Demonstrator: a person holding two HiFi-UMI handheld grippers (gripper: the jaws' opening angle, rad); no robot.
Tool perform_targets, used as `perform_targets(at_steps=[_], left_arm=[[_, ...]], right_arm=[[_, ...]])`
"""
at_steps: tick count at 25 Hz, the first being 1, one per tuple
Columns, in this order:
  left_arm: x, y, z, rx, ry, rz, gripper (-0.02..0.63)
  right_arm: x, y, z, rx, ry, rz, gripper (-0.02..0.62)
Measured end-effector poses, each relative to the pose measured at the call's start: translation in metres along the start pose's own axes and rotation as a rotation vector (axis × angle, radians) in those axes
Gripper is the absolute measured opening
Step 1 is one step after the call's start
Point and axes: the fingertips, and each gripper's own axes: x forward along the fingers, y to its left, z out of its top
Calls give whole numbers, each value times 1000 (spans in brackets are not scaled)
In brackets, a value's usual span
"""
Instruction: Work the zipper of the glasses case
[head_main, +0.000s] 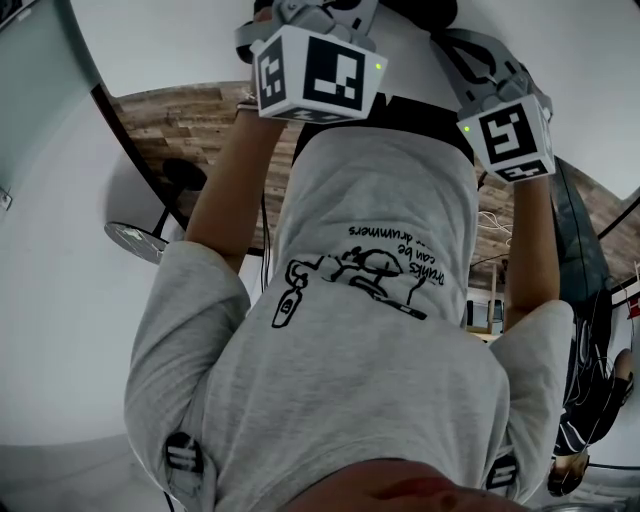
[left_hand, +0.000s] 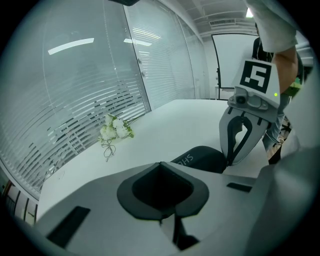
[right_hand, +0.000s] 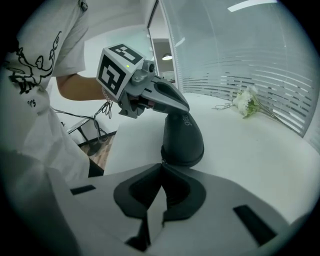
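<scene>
Glazed walls with slatted blinds (left_hand: 95, 100) close off the room behind a white worktop (left_hand: 190, 115); a small sprig of white flowers (left_hand: 116, 129) lies near the worktop's far edge, beside the blinds. Dark glasses case (right_hand: 182, 137) rests close to the worktop's near edge, well apart from the flowers, with pale lettering on its upper shell; it lies between the two tools. Right tongs (right_hand: 162, 167): pressed together, with no gap between the pads, tips right against the near end of the case; whether a zipper pull is nipped there cannot be told. Left tongs (left_hand: 160, 164): likewise pressed together; the case shows just beyond and to one side of the tips, partly hidden by the tool's body. From the right gripper view, the left tool slants down onto the far end of the case, its marker cube (right_hand: 116, 70) raised behind it. Head view: grey printed shirt (head_main: 370, 330) and both forearms; worktop and case out of sight.
</scene>
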Motion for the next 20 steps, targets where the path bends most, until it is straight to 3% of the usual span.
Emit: perform_targets(at_steps=[3, 7, 14, 20], left_arm=[[-2, -1, 0, -30, -9, -16, 20], [-5, 3, 0, -129, -28, -50, 21], [-57, 13, 40, -283, -185, -27, 21], [-119, 34, 73, -453, -347, 23, 21]], right_arm=[[-2, -2, -2, 48, -22, -80, 11], [-13, -15, -7, 114, -12, -183, 51], [-73, -29, 29, 183, -112, -321, 38], [-122, -31, 85, 239, -265, -408, 31]])
